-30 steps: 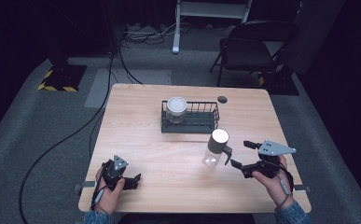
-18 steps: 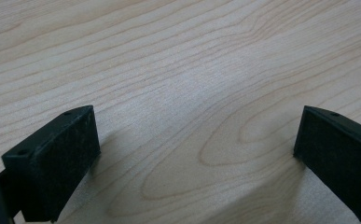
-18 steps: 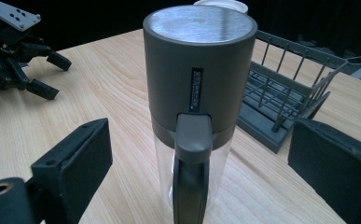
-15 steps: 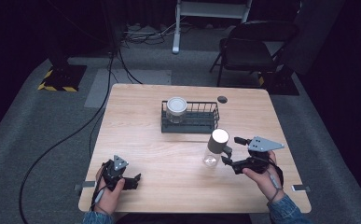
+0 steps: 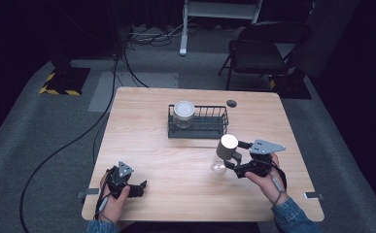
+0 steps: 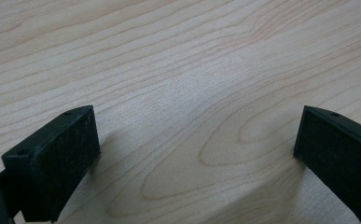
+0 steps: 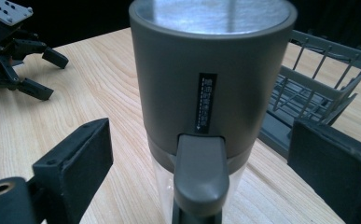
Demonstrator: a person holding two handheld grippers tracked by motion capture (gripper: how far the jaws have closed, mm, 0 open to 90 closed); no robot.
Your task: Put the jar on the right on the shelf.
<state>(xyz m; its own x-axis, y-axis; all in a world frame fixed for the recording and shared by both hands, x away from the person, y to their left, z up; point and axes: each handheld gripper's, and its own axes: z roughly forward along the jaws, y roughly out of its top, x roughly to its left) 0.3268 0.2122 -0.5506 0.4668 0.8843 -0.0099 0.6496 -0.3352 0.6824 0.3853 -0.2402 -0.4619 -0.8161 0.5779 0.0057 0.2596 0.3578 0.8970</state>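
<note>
Grey grinder-type canister (image 5: 227, 147) stood upright on counter (image 5: 142, 126), just in front of wire basket's (image 5: 210, 128) right end. It had clear glass base and flat metal top. Right gripper (image 5: 230, 156) was right up at it, jaws spread wide either side of body, pads not touching, so nothing grasped. Lidded jar (image 5: 183, 113) sat in left part of basket. Left gripper (image 5: 142, 187) was well off to basket's front-left, low over bare wood, jaws released, holding nothing.
</note>
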